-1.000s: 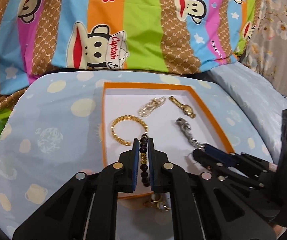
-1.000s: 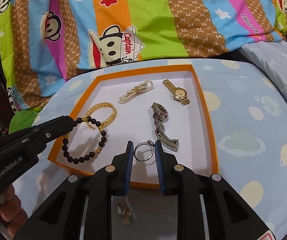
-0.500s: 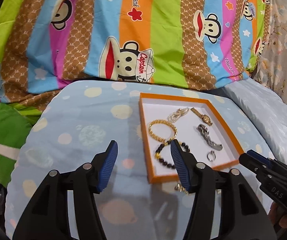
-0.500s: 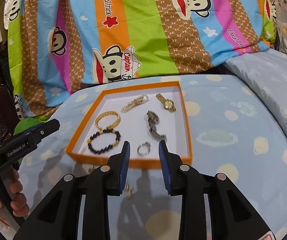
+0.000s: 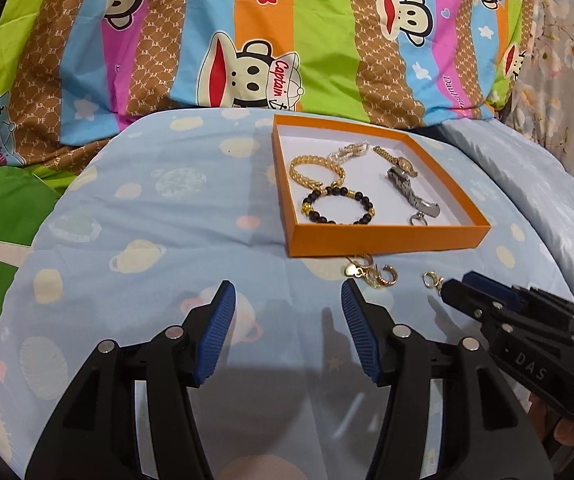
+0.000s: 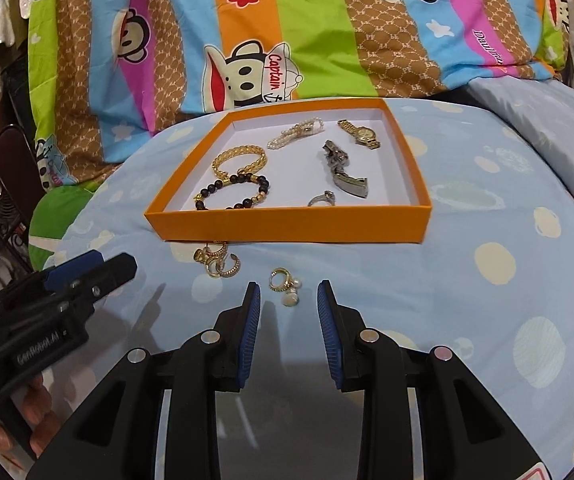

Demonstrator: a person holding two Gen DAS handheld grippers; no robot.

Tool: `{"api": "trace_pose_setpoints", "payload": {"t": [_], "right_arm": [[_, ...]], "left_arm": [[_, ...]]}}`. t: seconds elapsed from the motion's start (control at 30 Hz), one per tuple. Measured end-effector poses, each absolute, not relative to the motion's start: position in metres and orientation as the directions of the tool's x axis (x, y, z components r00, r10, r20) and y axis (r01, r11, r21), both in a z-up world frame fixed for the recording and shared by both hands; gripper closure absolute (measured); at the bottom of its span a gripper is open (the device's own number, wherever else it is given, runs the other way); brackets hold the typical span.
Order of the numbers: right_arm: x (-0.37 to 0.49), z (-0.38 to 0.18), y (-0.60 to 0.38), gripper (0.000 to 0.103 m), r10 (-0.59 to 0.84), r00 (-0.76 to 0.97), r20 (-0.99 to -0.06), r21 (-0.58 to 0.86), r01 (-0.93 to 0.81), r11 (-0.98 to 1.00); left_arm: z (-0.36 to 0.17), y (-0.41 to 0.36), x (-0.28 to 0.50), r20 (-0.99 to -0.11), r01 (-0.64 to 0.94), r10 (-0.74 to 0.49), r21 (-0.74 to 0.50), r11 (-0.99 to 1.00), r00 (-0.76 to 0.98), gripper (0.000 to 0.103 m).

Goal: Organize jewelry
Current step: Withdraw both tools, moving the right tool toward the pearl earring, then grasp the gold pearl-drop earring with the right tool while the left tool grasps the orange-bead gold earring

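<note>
Both hand-held grippers are empty and hovering over the bed, near side of the orange box [image 6: 287,222]. The left hand-held gripper [image 5: 287,296] has its jaws spread wide, having just opened, with nothing between them; the right hand-held gripper [image 6: 289,294] has also just opened, to a narrower gap, with nothing gripped. Inside the box: gold chain bracelet [image 6: 241,158] far left, black bead bracelet [image 6: 233,192] near left, pearl piece [image 6: 297,132] at the far middle, gold watch [image 6: 361,134] far right, silver watch [image 6: 345,170] right of centre, silver ring [image 6: 323,199] by the near wall. Not yet boxed, lying on the blue spotted bedsheet [image 6: 487,280] just outside the near wall: a clump of gold hoop earrings [image 6: 219,262] and, to its right, a gold earring with pearl drops [image 6: 287,284], which sits just ahead of the right jaws and roughly in line with the gap. In the left wrist view the same clump [image 5: 371,274] lies just right of the left jaws. Step in hand looks like the switch from the boxed pieces to the loose earrings. Next move probably: right gripper drops forward and low over the pearl earring, pinches it at sheet level; left takes the hoops. Pieces are tiny and the sheet is soft, so the pads must close right at the fabric without snagging it, and the tangled hoops may lift together.
</note>
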State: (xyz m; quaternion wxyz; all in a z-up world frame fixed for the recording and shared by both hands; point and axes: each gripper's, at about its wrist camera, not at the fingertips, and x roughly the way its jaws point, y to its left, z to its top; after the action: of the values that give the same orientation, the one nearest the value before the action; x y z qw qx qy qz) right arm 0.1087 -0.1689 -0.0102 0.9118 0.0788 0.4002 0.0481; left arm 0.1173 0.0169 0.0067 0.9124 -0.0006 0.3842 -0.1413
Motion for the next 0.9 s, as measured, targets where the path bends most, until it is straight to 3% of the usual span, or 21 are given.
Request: {"api": "trace_pose_setpoints", "payload": {"t": [0.33, 0.43, 0.9], "right_arm": [[0.126, -0.017, -0.162, 0.074, 0.144, 0.639, -0.755, 0.163, -0.031, 0.986], [0.125, -0.018, -0.161, 0.086, 0.128, 0.636, -0.761, 0.148, -0.021, 0.989], [0.107, -0.017, -0.18, 0.086, 0.154, 0.654, -0.741, 0.224, 0.024, 0.974]], "left_arm": [[0.001, 0.017, 0.121, -0.712, 0.267, -0.278, -0.131, 0.955, 0.645, 0.049], [0.001, 0.015, 0.12, -0.712, 0.278, -0.285, -0.13, 0.952, 0.642, 0.048], [-0.005, -0.009, 0.138, -0.741, 0.306, -0.34, -0.189, 0.933, 0.579, 0.048]]}}
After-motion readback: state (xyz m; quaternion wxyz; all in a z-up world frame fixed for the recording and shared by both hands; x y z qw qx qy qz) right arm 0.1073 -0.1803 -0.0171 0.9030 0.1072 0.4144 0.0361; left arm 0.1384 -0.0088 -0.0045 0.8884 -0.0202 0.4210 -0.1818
